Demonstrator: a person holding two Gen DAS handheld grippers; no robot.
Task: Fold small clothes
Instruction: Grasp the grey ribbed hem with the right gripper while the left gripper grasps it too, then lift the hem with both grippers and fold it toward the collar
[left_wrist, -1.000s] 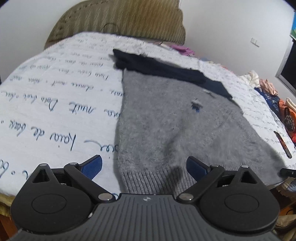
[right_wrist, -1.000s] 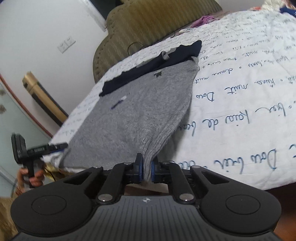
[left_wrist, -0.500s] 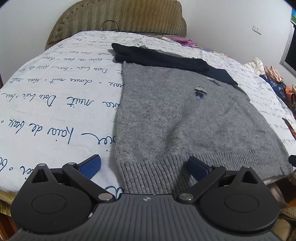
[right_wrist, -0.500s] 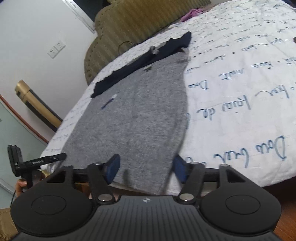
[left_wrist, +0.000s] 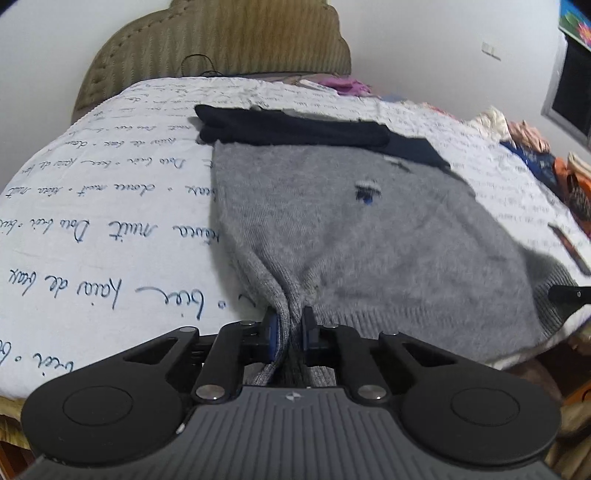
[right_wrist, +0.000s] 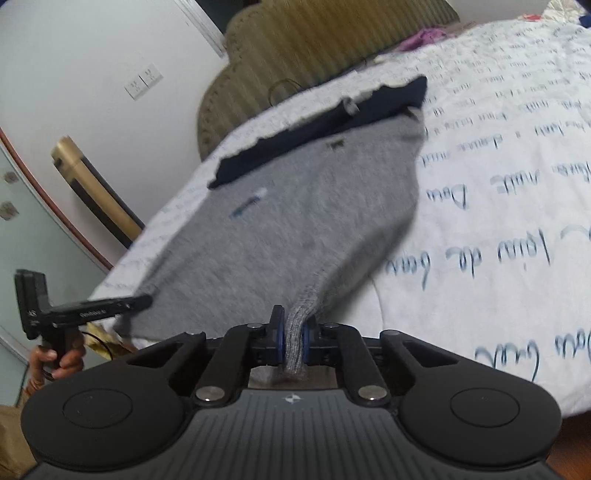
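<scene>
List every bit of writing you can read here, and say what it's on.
"nuit": cursive print on the white bedsheet.
"faire de": same bedsheet, nearer row; the word after it is uncertain.
Other bedsheet rows: too blurred to read.
White print on the left tool: too small to read.
Emblem on the grey sweater: no legible letters.

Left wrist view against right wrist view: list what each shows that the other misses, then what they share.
Only the left wrist view shows the pile of colourful clothes at the bed's far right edge. Only the right wrist view shows the wall socket and the person's hand holding the other gripper's handle. Both show the grey sweater with its navy collar end toward the headboard, on the script-printed bedsheet, with the left gripper and right gripper each shut on its ribbed hem.
</scene>
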